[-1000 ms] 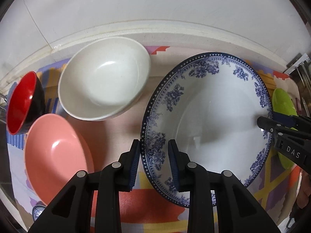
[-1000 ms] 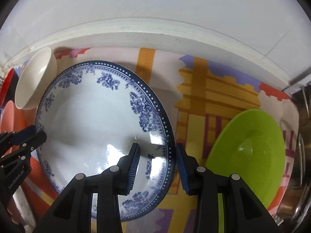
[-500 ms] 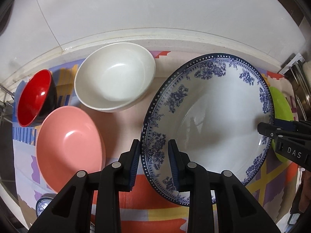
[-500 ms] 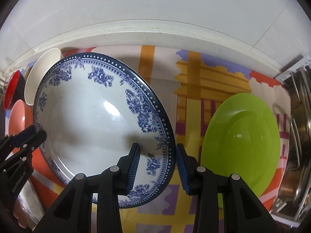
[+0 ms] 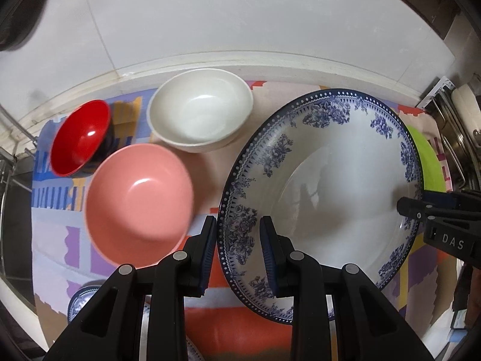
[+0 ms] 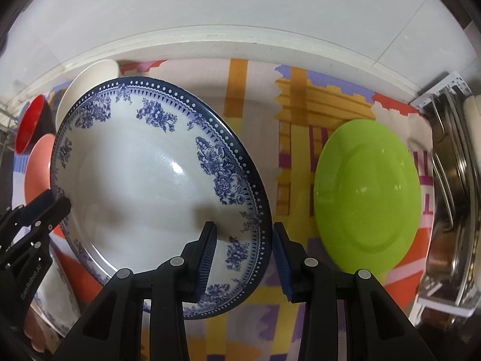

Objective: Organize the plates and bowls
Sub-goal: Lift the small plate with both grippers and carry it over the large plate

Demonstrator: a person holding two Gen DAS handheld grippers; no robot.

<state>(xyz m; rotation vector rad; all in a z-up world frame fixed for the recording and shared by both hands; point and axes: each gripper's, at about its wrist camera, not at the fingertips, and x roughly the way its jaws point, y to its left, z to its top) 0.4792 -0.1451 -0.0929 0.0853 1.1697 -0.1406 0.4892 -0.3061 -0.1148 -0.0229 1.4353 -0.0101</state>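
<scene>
Patterned mat (image 6: 300, 102), blue-patterned plate (image 5: 324, 186) rim clamped between both grippers' fingers (image 5: 207, 249)

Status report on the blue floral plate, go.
Left tool and right tool both clamped on opposite rims of blue floral plate. Plate held above the mat. Green plate alongside, pink bowl opposite; nothing blocking.

A patterned cloth (image 6: 300, 96) carries white (image 5: 200, 114), pink (image 5: 138, 201), red bowls (image 5: 79, 141) and a green plate (image 6: 366, 195).
</scene>
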